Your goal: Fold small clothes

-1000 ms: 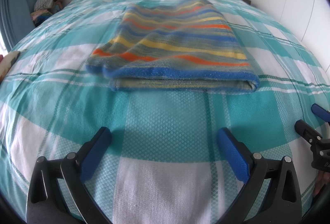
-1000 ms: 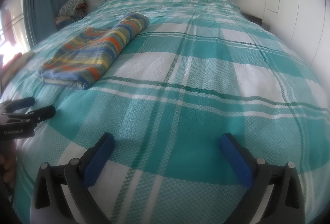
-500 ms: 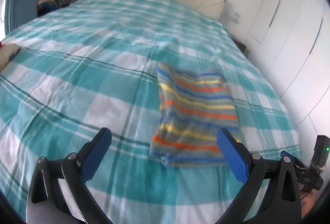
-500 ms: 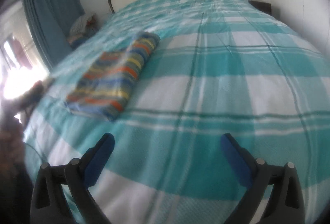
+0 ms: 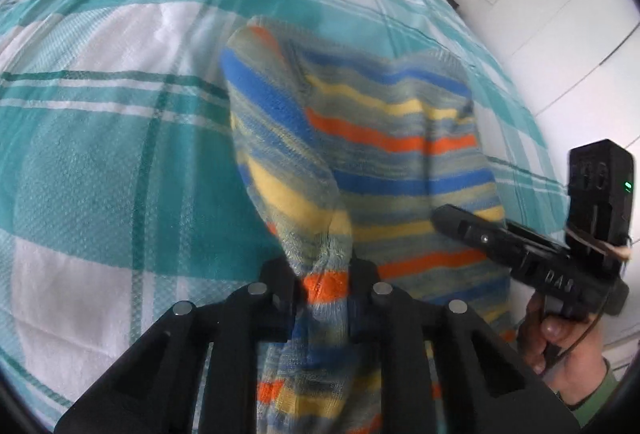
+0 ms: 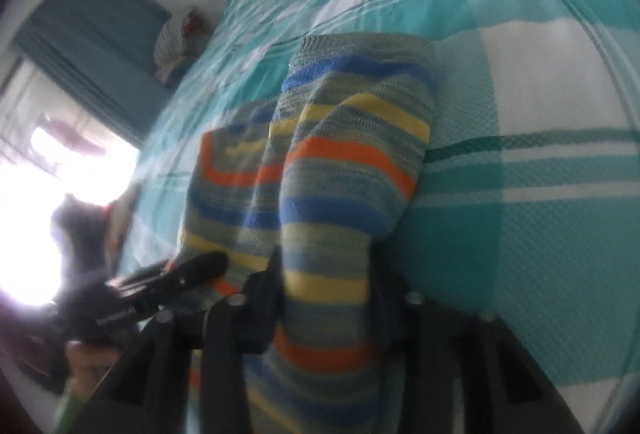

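While bunched between the just-closed jaws of the left gripper (image 5: 322, 288) and the right gripper (image 6: 326, 298), lifted at both near corners: striped knit garment (image 5: 384, 138), far end lying on the teal checked bedspread (image 5: 92, 170). Clamped on fabric, both. Right hand (image 5: 560, 346) at near right edge.
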`<state>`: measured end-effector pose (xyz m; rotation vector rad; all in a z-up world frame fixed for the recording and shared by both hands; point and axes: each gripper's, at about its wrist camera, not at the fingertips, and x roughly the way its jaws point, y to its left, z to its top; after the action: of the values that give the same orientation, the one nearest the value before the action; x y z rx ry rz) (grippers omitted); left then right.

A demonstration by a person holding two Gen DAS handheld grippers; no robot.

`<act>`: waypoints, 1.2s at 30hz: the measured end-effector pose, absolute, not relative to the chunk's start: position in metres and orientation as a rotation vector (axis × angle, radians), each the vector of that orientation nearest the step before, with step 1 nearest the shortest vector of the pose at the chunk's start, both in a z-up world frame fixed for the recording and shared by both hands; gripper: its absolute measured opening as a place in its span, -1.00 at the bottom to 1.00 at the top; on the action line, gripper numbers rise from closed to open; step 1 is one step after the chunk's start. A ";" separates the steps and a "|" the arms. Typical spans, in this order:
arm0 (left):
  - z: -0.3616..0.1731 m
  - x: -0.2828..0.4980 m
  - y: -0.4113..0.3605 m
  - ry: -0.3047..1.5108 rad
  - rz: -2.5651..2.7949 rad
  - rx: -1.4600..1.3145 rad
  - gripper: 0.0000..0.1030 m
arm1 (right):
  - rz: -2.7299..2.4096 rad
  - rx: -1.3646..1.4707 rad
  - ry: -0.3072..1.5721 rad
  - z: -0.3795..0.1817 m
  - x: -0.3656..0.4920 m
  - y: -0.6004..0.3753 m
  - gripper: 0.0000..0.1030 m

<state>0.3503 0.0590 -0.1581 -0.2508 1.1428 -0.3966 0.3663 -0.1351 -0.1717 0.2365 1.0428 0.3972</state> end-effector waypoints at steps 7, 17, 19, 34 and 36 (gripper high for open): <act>-0.104 0.317 0.060 0.982 -0.366 -0.213 -0.75 | 0.378 -0.009 0.815 -0.108 0.328 -0.105 -0.51; -0.075 0.307 0.043 0.892 -0.161 -0.028 0.57 | 0.236 0.041 0.859 -0.084 0.328 -0.170 0.63; -0.069 0.284 0.044 0.849 -0.133 0.010 0.86 | 0.215 -0.002 0.849 -0.082 0.306 -0.182 0.64; 0.027 0.145 0.038 0.595 0.048 0.087 0.99 | 0.230 0.003 0.642 0.007 0.151 -0.189 0.88; 0.030 0.135 0.037 0.595 0.063 0.092 0.99 | 0.234 -0.007 0.635 0.014 0.140 -0.185 0.89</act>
<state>0.1347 0.0372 0.0303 0.0924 0.5951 0.0634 0.1405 -0.1847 0.0144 -0.0072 0.6352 0.2336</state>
